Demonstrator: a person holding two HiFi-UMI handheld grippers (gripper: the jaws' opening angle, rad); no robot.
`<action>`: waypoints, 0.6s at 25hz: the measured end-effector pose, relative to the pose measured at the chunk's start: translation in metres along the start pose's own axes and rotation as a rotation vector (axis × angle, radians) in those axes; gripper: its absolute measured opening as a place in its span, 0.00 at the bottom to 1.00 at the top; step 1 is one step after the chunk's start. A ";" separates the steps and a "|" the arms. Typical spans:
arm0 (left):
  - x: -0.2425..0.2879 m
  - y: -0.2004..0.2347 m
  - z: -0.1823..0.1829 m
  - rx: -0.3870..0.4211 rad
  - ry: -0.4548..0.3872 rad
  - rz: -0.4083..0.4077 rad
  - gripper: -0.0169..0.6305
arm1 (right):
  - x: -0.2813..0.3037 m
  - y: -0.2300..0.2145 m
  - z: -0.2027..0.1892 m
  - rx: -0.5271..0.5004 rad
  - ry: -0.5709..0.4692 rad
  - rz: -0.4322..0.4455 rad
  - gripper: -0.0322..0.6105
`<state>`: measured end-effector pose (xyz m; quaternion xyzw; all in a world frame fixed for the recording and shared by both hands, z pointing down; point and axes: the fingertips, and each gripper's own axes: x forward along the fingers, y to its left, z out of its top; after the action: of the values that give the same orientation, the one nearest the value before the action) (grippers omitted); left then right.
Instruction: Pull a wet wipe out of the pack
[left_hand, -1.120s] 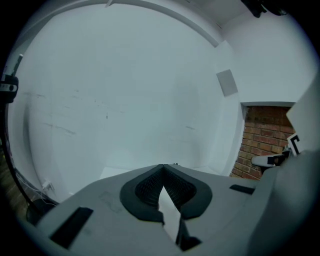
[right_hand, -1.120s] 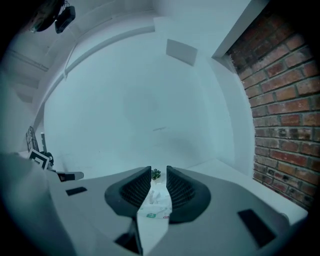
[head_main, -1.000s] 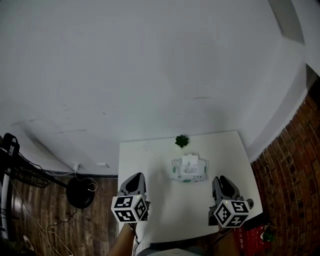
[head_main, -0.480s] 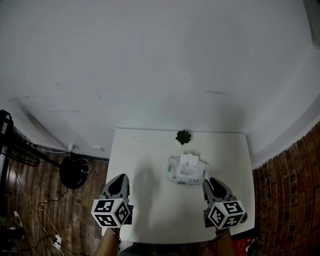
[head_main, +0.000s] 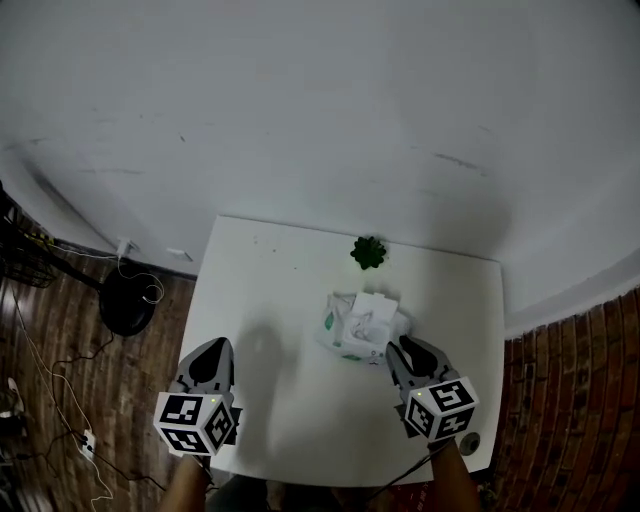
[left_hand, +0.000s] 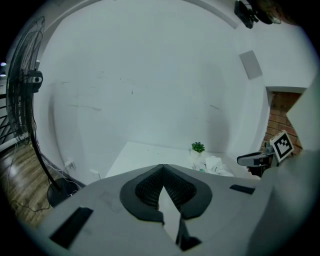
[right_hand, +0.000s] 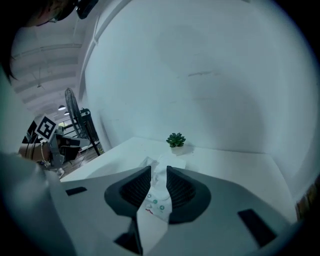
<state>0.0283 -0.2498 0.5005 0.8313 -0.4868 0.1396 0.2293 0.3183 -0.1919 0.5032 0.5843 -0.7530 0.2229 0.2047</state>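
Observation:
The wet wipe pack (head_main: 358, 328) lies mid-table on the white table (head_main: 270, 300), with a white flap standing up from its top. My right gripper (head_main: 403, 349) is open at the pack's near right edge. In the right gripper view the pack (right_hand: 158, 201) shows through the gap between the jaws of the right gripper (right_hand: 158, 170). My left gripper (head_main: 213, 349) hovers over the table's left front, well away from the pack. Its jaws (left_hand: 162, 166) meet at the tips, holding nothing. The pack (left_hand: 213, 165) sits far off to the right in the left gripper view.
A small green potted plant (head_main: 369, 252) stands behind the pack near the white wall. A fan base (head_main: 126, 304) and cables lie on the wooden floor to the left. Brick wall (head_main: 590, 400) is to the right. A small round object (head_main: 468, 443) sits at the table's front right corner.
The head view has swung, so the table shows more fully. My right gripper has come closer to the pack's near edge. The left gripper stays by the table's left side.

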 end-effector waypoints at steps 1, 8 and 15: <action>0.002 -0.001 -0.003 -0.001 0.003 0.002 0.03 | 0.004 0.000 -0.001 -0.017 0.014 0.017 0.20; 0.013 -0.001 -0.022 -0.013 0.028 0.011 0.03 | 0.036 0.004 -0.011 -0.117 0.110 0.133 0.20; 0.010 0.008 -0.036 -0.047 0.048 0.049 0.03 | 0.053 0.007 -0.017 -0.185 0.177 0.198 0.20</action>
<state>0.0260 -0.2416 0.5380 0.8100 -0.5043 0.1535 0.2569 0.2996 -0.2228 0.5464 0.4642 -0.8031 0.2224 0.3001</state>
